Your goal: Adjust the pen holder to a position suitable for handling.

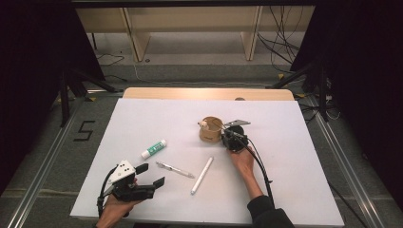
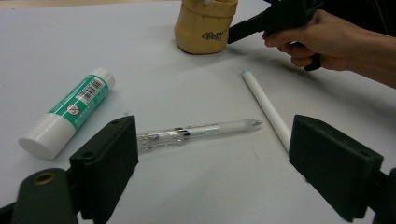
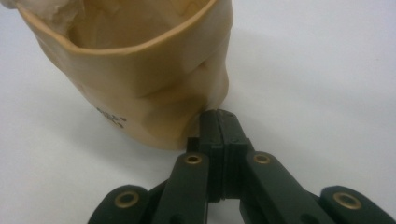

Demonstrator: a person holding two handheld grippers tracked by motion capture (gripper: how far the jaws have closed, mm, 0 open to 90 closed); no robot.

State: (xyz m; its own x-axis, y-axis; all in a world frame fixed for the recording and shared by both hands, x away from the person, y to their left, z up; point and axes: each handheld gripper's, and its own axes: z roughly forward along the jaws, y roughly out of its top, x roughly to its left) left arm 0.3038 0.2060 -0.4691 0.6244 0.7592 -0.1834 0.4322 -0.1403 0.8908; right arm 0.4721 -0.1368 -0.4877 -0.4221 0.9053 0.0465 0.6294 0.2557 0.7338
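Observation:
A tan soft pouch [image 1: 210, 129] [image 2: 205, 25] [image 3: 140, 70] stands open-topped near the middle of the white table. My right gripper [image 1: 223, 136] [image 2: 231, 37] [image 3: 219, 116] is shut, its tips against the pouch's lower side; whether they pinch a fold I cannot tell. A green-and-white glue stick [image 1: 154, 148] [image 2: 67, 112], a clear pen [image 1: 175, 169] [image 2: 198, 132] and a white stick [image 1: 202, 175] [image 2: 267, 107] lie loose on the sheet. My left gripper [image 1: 152, 175] [image 2: 212, 154] rests open at the front left, pointed at the pen, with nothing between its fingers.
The white sheet [image 1: 285, 142] covers most of the table, and a strip of wood [image 1: 209, 93] shows at the far edge. Black stands and cables sit on the floor at both back corners. A taped figure 5 [image 1: 84, 130] marks the floor at the left.

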